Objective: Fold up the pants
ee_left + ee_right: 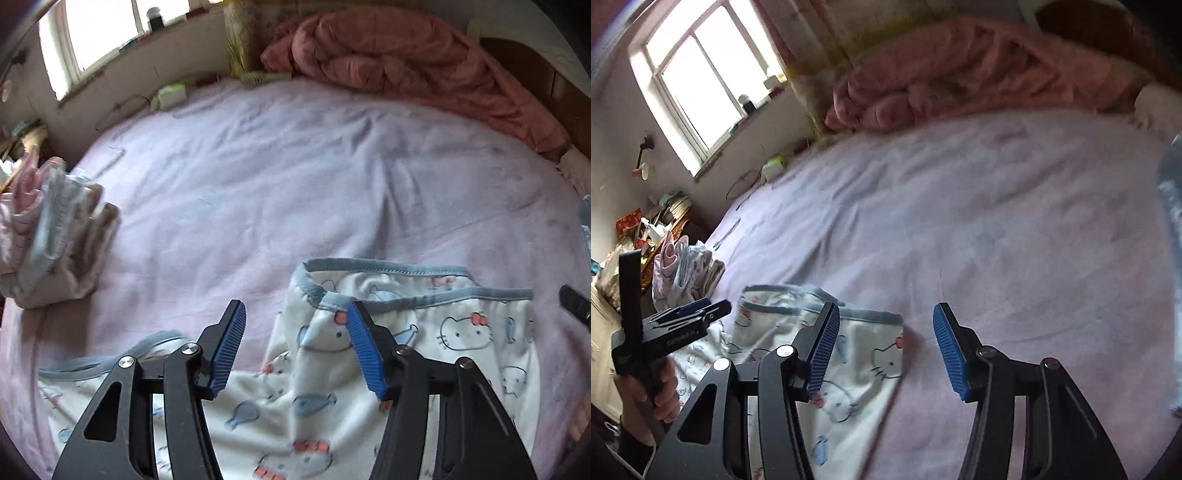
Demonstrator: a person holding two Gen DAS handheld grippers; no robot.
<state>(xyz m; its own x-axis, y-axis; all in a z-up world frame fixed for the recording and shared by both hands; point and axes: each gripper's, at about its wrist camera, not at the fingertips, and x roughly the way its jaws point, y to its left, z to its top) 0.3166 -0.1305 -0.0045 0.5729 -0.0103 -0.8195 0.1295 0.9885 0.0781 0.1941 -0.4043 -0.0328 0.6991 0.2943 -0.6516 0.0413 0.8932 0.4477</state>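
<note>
White pants [424, 332] with a cat and blue fish print and grey-blue trim lie spread on the pink bed sheet [295, 184]. My left gripper [297, 347] hovers over their upper edge, jaws open, its right finger above the trim and nothing pinched. In the right wrist view the pants [864, 365] lie low and left. My right gripper [886, 350] is open above their right edge, the left finger over cloth and the right finger over bare sheet. A hand [661, 387] holds the left gripper [713, 310] at the left of that view.
A crumpled pile of clothes [55, 236] sits at the bed's left edge. A pink quilt [406, 55] is bunched along the head of the bed beside a window. A green and white box [171, 94] lies near the wall. A cluttered desk [646, 229] stands left of the bed.
</note>
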